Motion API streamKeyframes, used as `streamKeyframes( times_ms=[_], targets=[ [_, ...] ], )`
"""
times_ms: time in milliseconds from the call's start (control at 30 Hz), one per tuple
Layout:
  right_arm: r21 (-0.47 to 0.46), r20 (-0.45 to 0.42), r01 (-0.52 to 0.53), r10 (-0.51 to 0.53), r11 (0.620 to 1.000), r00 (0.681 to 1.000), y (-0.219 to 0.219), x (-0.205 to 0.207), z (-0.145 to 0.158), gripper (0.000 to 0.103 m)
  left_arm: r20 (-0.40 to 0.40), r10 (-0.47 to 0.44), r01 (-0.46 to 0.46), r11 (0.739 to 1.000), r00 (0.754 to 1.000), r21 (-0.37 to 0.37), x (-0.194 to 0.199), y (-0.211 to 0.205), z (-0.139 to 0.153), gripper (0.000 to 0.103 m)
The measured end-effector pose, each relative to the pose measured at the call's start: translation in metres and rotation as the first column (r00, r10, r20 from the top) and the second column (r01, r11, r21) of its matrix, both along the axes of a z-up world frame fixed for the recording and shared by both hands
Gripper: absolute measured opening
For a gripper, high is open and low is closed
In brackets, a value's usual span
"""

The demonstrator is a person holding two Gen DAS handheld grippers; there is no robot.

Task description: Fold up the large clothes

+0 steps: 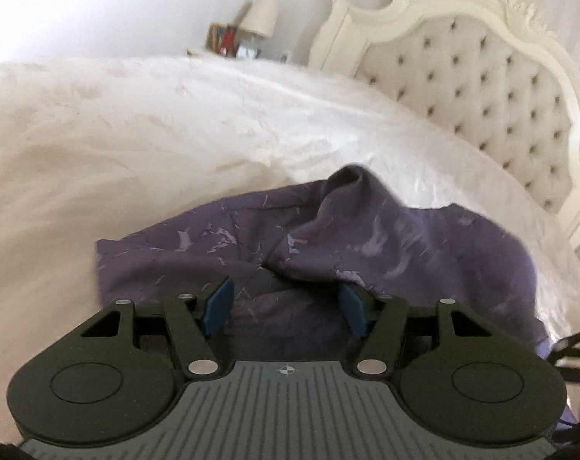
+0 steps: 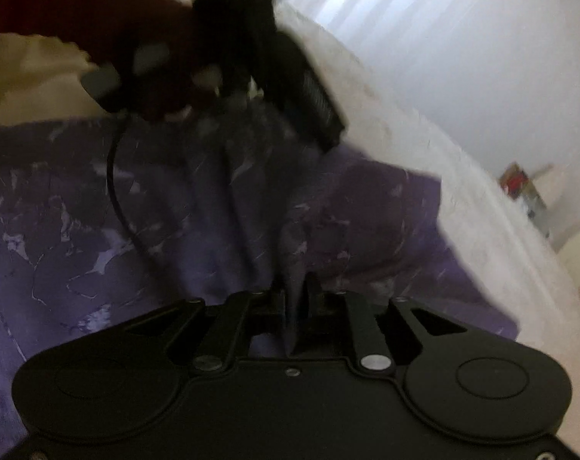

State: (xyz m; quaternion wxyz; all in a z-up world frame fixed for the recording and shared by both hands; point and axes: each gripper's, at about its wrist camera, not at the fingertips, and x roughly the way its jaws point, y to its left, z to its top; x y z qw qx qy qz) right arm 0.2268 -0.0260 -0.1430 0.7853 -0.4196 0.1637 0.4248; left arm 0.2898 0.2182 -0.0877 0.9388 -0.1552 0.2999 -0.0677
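Where it lies rumpled, purple marbled garment [image 1: 328, 237]

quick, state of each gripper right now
left gripper: open, fingers apart over the purple garment, holding nothing.
right gripper: nearly closed, a fold of the garment between its fingers; firm grip cannot be told.
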Motion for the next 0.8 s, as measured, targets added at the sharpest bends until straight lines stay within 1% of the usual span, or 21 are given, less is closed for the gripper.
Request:
streamKeyframes(
  times_ms=[67,133,167,200,233,267,300,333,367,433,467,533,567,600,633,667,700,733,800],
  targets=[
    [0.028,-0.029,0.054,-0.053,0.998,0.998,0.001,0.000,-0.010,0.028,0.035,0.034,-0.035,0.999,0.999,0.011,-0.012,-0.002,0.001,0.061],
    [0.052,-0.042,0.101,-0.098,0.994,0.994,0.000,0.001,-0.015,0.028,0.092,0.117,-0.118,0.993,0.989,0.009,-0.025,-0.003,0.000,0.063],
    [0.059,-0.043,0.118,-0.115,0.991,0.992,0.000,0.001,-0.017,0.028,0.130,0.165,-0.165,0.986,0.978,-0.014,-0.034,-0.003,-0.001,0.064],
    [0.063,-0.042,0.130,-0.127,0.990,0.991,-0.002,0.001,-0.018,0.028,0.162,0.191,-0.186,0.982,0.968,-0.043,-0.035,-0.006,-0.001,0.066],
    [0.067,-0.042,0.142,-0.139,0.988,0.989,-0.002,0.000,-0.019,0.028,0.185,0.190,-0.181,0.981,0.964,-0.068,-0.036,-0.008,-0.002,0.071],
    [0.073,-0.045,0.155,-0.152,0.985,0.987,-0.001,0.000,-0.019,0.028,0.193,0.150,-0.137,0.987,0.970,-0.080,-0.035,-0.015,-0.003,0.074],
    [0.080,-0.051,0.168,-0.164,0.983,0.985,0.000,0.001,-0.018,0.028,0.187,0.083,-0.071,0.995,0.979,-0.073,-0.031,-0.020,-0.003,0.075],
    [0.092,-0.056,0.181,-0.177,0.979,0.983,0.000,0.002,-0.018,0.029,0.174,-0.007,0.016,0.999,0.985,-0.048,-0.025,-0.029,-0.002,0.076],
    [0.101,-0.061,0.189,-0.183,0.977,0.981,0.002,0.004,-0.016,0.031,0.170,-0.076,0.079,0.997,0.982,-0.014,-0.020,-0.039,0.000,0.076],
    [0.116,-0.071,0.206,-0.198,0.972,0.978,0.005,0.005,-0.015,0.033,0.211,-0.145,0.139,0.989,0.967,0.040,-0.019,-0.055,0.003,0.077],
    [0.123,-0.076,0.215,-0.207,0.969,0.975,0.005,0.005,-0.015,0.034,0.217,-0.179,0.169,0.983,0.960,0.065,-0.016,-0.063,0.003,0.080],
    [0.134,-0.086,0.233,-0.223,0.963,0.971,0.005,0.006,-0.015,0.036,0.185,-0.211,0.190,0.974,0.960,0.126,-0.008,-0.074,0.000,0.081],
    [0.143,-0.098,0.244,-0.231,0.959,0.968,0.003,0.007,-0.014,0.039,0.139,-0.198,0.176,0.971,0.970,0.160,-0.001,-0.076,-0.004,0.081],
    [0.152,-0.112,0.250,-0.235,0.956,0.966,0.001,0.007,-0.012,0.042,0.080,-0.181,0.166,0.972,0.980,0.165,0.004,-0.075,-0.013,0.081],
    [0.161,-0.130,0.257,-0.238,0.953,0.962,-0.002,0.006,-0.010,0.048,0.032,-0.164,0.158,0.978,0.986,0.133,0.011,-0.069,-0.020,0.081],
    [0.167,-0.150,0.261,-0.237,0.951,0.960,-0.006,0.005,-0.007,0.053,0.000,-0.145,0.144,0.986,0.989,0.079,0.016,-0.060,-0.026,0.081],
    [0.177,-0.166,0.265,-0.236,0.948,0.957,-0.011,0.003,-0.003,0.053,-0.003,-0.138,0.138,0.990,0.990,0.032,0.019,-0.052,-0.029,0.081],
    [0.192,-0.185,0.275,-0.241,0.942,0.953,-0.017,0.002,0.002,0.054,-0.005,-0.137,0.137,0.990,0.991,0.016,0.022,-0.049,-0.028,0.081],
    [0.245,-0.251,0.315,-0.254,0.917,0.934,-0.033,0.002,0.014,0.055,-0.006,-0.134,0.134,0.991,0.991,0.014,0.022,-0.048,-0.026,0.081]
  ],
)
